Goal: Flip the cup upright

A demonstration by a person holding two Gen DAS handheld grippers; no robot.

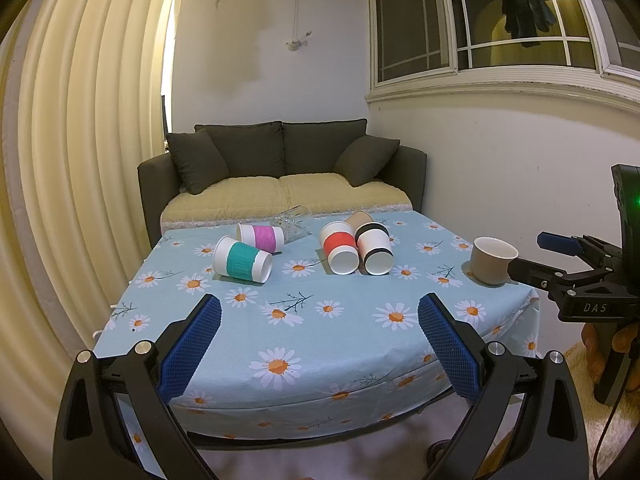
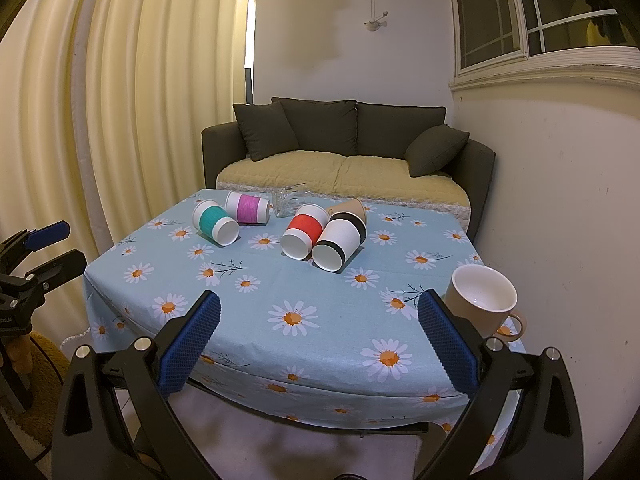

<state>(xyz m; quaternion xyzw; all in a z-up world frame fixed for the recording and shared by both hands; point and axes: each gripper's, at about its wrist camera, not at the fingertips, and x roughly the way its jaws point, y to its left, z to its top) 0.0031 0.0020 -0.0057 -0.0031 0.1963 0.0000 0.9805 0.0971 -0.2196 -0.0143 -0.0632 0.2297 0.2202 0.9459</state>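
Several paper cups lie on their sides on the daisy tablecloth (image 1: pixel 320 332): a teal-banded cup (image 1: pixel 242 259), a pink-banded cup (image 1: pixel 261 236), a red-banded cup (image 1: pixel 339 248), a black-banded cup (image 1: pixel 374 249) and a brown cup (image 1: pixel 359 219) behind them. The teal-banded cup (image 2: pixel 215 222), pink-banded cup (image 2: pixel 248 208), red-banded cup (image 2: pixel 303 231) and black-banded cup (image 2: pixel 339 239) also show in the right wrist view. A beige mug (image 2: pixel 482 301) stands upright at the right edge. My left gripper (image 1: pixel 320 320) and right gripper (image 2: pixel 319 318) are open and empty, above the table's front edge.
A clear glass item (image 1: pixel 291 226) lies behind the cups. A dark sofa (image 1: pixel 280 168) stands behind the table, a curtain (image 1: pixel 80 160) on the left, a wall (image 1: pixel 500 168) on the right. The right gripper (image 1: pixel 560 272) shows beside the mug (image 1: pixel 493 260).
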